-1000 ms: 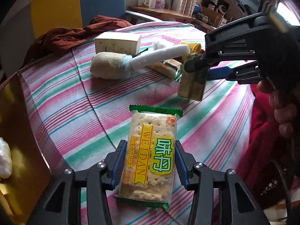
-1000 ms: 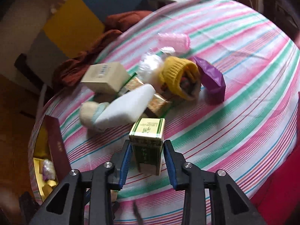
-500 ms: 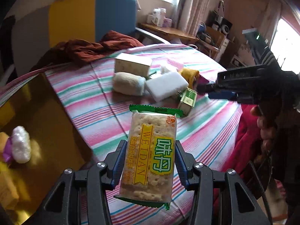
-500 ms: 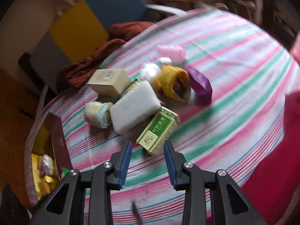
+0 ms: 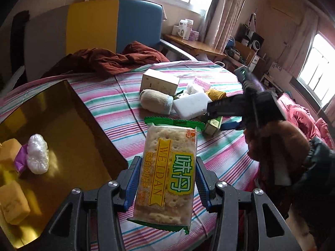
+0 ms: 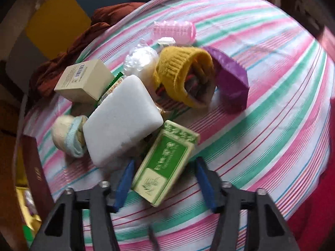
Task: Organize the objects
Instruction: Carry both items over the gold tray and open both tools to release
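Note:
My left gripper (image 5: 165, 179) is shut on a cracker packet (image 5: 166, 173) with a green end and yellow label, held above the table near the gold box (image 5: 62, 125). My right gripper (image 6: 164, 184) is open, its jaws wide on either side of a green tea box (image 6: 165, 165) that lies flat on the striped cloth. The green box also shows in the left wrist view (image 5: 213, 124), under the right gripper (image 5: 217, 115). A white sponge block (image 6: 121, 119), a cream sock roll (image 6: 69, 136), a yellow knit hat (image 6: 184, 75) and a beige carton (image 6: 83, 80) lie in a pile.
The gold box holds yellow blocks (image 5: 13, 201) and a white wrapped ball (image 5: 38, 153). A purple packet (image 6: 232, 83) and pink roller (image 6: 173, 30) lie beyond the pile. A rust cloth (image 5: 108, 59) and a blue and yellow chair (image 5: 117, 25) stand at the table's far edge.
My right gripper let go of the green tea box, which now lies flat on the cloth, and its jaws have widened. My left gripper rose and swung toward the gold box, still holding the crackers.

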Available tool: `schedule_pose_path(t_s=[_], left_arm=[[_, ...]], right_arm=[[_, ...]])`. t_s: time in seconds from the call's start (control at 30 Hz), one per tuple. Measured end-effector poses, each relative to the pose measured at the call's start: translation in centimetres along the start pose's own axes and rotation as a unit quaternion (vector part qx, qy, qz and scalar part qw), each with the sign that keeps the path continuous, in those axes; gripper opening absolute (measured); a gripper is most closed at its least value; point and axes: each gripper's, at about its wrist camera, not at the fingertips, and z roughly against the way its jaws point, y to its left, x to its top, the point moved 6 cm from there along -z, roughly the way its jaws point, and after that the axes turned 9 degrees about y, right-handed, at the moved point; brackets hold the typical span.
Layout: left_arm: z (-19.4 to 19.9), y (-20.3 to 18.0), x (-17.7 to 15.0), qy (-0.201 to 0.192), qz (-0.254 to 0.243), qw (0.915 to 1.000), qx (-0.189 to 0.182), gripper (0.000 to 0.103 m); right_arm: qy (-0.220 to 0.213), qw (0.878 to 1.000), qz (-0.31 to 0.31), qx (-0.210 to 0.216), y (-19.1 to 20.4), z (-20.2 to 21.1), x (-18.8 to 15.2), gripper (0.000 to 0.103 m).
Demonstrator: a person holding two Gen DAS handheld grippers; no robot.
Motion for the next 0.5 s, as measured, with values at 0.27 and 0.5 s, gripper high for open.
schedule_pose_path(t_s=[0.27,0.5], left_arm=[[1.0,1.0,-0.5,-0.009,0.015,0.9998,0.001,0.05],[2.5,3.0,-0.9,-0.022,0.043,0.9988,0.008,0.05]], right_arm=[[-0.009,0.998,0.04,0.056,1.4,3.3,-4.1,0.032],[-0.038,0.986,0.114,0.112,4.0,6.9,-6.6,0.032]])
